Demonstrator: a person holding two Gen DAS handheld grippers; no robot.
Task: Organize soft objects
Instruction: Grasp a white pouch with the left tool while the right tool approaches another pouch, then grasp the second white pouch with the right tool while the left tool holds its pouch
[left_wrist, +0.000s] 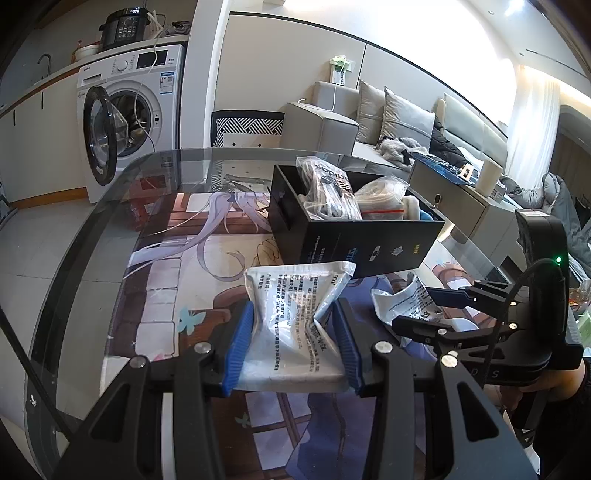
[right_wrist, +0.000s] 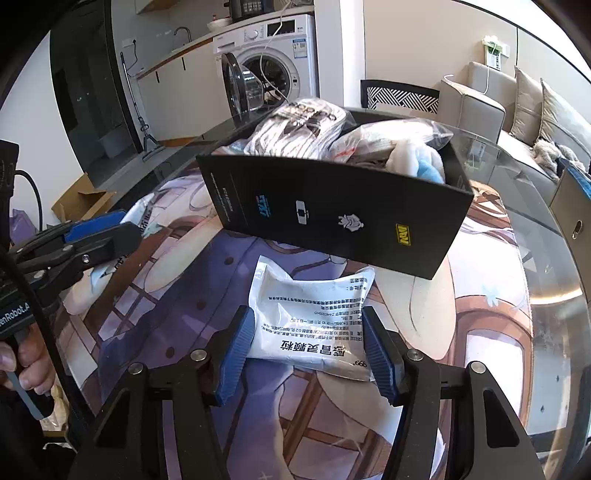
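Observation:
A black box (left_wrist: 354, 240) stands on the printed mat, holding bagged soft items: a clear bag of grey cloth (left_wrist: 328, 192), a zip bag (left_wrist: 384, 194) and a blue-white plush (right_wrist: 421, 162). My left gripper (left_wrist: 291, 328) is shut on a white printed pouch (left_wrist: 291, 314), which is pinched in at the sides. My right gripper (right_wrist: 308, 332) is closed around a second white pouch (right_wrist: 314, 317) lying on the mat in front of the box (right_wrist: 340, 218); its pads touch the pouch sides. The right gripper also shows in the left wrist view (left_wrist: 439, 306), and the left gripper in the right wrist view (right_wrist: 107, 236).
The glass table (left_wrist: 92, 236) is round-edged, with an anime print mat (left_wrist: 173, 266) under the glass. A washing machine (left_wrist: 125, 110) with open door stands behind, a sofa (left_wrist: 388, 122) to the right. A cardboard box (right_wrist: 83, 201) sits on the floor at left.

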